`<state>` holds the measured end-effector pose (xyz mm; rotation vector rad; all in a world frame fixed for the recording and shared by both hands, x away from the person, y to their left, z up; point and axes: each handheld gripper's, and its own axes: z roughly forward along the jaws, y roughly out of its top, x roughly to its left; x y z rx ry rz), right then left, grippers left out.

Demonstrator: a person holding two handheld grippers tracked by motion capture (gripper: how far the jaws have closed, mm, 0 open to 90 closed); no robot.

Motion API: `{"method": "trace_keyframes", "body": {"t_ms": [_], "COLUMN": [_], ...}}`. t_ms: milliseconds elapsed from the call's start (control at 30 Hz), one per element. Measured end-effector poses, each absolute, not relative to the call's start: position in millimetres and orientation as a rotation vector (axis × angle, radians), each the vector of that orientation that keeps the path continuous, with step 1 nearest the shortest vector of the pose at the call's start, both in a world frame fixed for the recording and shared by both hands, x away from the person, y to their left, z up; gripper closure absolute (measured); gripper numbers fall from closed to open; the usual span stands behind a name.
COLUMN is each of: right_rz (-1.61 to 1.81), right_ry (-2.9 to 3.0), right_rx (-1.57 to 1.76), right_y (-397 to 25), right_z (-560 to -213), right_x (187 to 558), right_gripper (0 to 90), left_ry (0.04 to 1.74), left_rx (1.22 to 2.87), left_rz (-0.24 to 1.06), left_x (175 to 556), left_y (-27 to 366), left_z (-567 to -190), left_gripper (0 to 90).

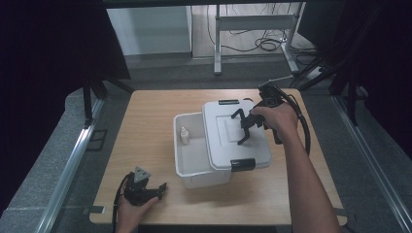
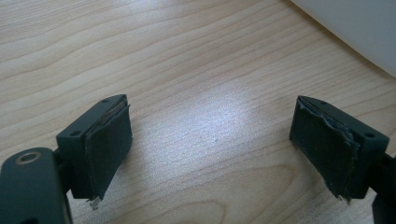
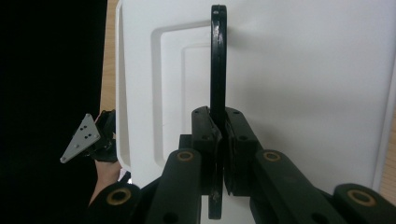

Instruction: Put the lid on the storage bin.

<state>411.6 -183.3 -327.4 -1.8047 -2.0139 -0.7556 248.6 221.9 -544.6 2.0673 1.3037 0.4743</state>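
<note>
A white plastic box stands mid-table. Its white lid is shifted to the right and covers only part of the box. A small white bottle stands inside the uncovered left part. My right gripper is shut on the lid's black handle. In the right gripper view the jaws pinch the raised handle above the lid, with the right gripper closed around it. My left gripper rests open on the table near the front left, and holds nothing. Bare wood lies between its pads.
The wooden table has black latches on the lid at its far edge and near edge. A corner of the white box shows ahead of the left gripper. A desk frame and cables stand on the floor beyond the table.
</note>
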Motion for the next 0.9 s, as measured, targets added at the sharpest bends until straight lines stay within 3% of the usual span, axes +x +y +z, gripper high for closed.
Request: {"method": "trace_keyframes", "body": {"t_ms": [600, 900], "right_rz": [-0.772, -0.757], "right_ry": [-2.020, -2.041], "right_rx": [-1.771, -1.731], "right_y": [-162, -132], "right_z": [-318, -318], "right_x": [405, 405], "right_gripper": [84.3, 84.2], "left_ry": [1.302, 1.301], "left_rx": [2.066, 2.065], "left_rz": [0.475, 0.475], "left_x": [249, 249], "left_y": [222, 222], "left_z": [-545, -545], "left_gripper": [12.7, 12.7]}}
